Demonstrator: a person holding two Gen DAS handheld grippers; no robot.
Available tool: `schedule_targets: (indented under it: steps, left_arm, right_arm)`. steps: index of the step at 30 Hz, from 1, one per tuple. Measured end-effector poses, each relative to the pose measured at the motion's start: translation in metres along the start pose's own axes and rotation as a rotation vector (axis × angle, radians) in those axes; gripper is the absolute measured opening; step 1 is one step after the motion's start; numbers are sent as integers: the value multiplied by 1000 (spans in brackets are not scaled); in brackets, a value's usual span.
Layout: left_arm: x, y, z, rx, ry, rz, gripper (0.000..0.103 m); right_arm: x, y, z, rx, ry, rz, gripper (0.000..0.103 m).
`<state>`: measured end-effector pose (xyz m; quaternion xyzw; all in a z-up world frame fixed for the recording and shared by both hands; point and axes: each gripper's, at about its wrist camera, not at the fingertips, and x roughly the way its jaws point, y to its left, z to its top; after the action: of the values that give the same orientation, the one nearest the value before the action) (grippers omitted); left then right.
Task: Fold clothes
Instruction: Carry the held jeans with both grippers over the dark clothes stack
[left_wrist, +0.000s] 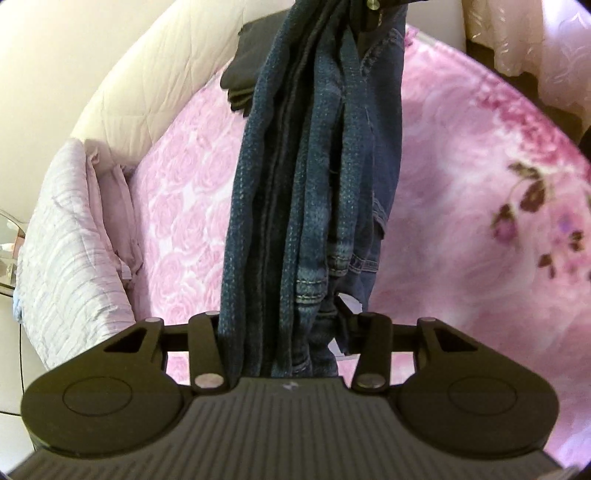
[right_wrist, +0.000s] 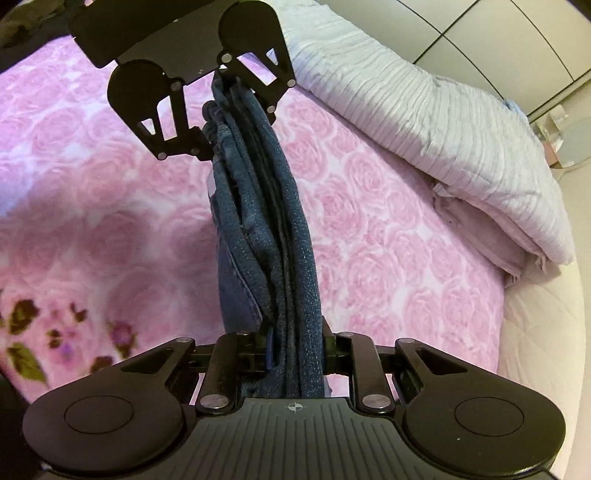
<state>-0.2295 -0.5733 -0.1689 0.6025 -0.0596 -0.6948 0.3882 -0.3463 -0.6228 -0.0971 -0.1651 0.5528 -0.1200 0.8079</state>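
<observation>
Two grippers are clamping one bunched pair of jeans (left_wrist: 303, 192) between them.
Left gripper (left_wrist: 284, 332) and right gripper (right_wrist: 291, 354) are hanging over a pink floral bedspread (right_wrist: 388, 236), beside possibly two pillows (right_wrist: 424, 122).

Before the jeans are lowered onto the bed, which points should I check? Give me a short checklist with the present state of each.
1. Left gripper shut on the jeans: ok, denim is bunched between its fingers.
2. Right gripper shut on the jeans: ok, the other end is clamped.
3. Jeans stretched between both grippers, above the pink rose blanket: ok.
4. Jeans flat and smooth: not ok, they are gathered into a thick, rope-like bundle.
5. Landing area free: ok beneath the jeans; a folded black garment lies near the headboard and a folded lilac quilt at the side.
6. Legs aligned: cannot tell.
</observation>
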Motion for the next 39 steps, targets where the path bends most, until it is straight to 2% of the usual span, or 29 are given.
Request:
schedule_targets:
  steps: [3, 7, 13, 19, 23, 28, 31, 33, 36, 38, 39]
  left_arm:
    - [-23, 2, -4, -3, -8, 15, 41]
    - [-45, 2, 11, 23, -34, 30, 41]
    - [-54, 18, 80, 71, -74, 55, 41]
    - [-34, 41, 171, 83, -108, 106, 41]
    - [2, 73, 252, 84, -115, 162, 41]
    - [60, 128, 353, 21, -90, 265, 41]
    - [95, 147, 398, -24, -72, 354, 41]
    - [124, 143, 416, -30, -61, 384, 40]
    - [187, 103, 427, 5, -29, 347, 40]
    - [230, 76, 421, 30, 16, 272, 43]
    - [257, 56, 417, 42, 58, 212, 45]
  right_arm:
    - [-28, 6, -2, 10, -4, -15, 19]
    - [-61, 11, -10, 25, -12, -45, 19]
    - [-94, -9, -39, 47, -16, -92, 19]
    - [-117, -63, -100, 36, -28, -152, 19]
    - [-122, -126, -164, 4, -53, -197, 20]
    - [-105, -235, -243, -65, -104, -262, 20]
    - [-91, -289, -281, -117, -146, -349, 20]
    - [-75, -310, -309, -158, -180, -415, 20]
    - [-33, -314, -353, -137, -180, -422, 21]
    - [10, -300, -381, -105, -145, -365, 21]
    - [36, -289, -398, -106, -120, -325, 22]
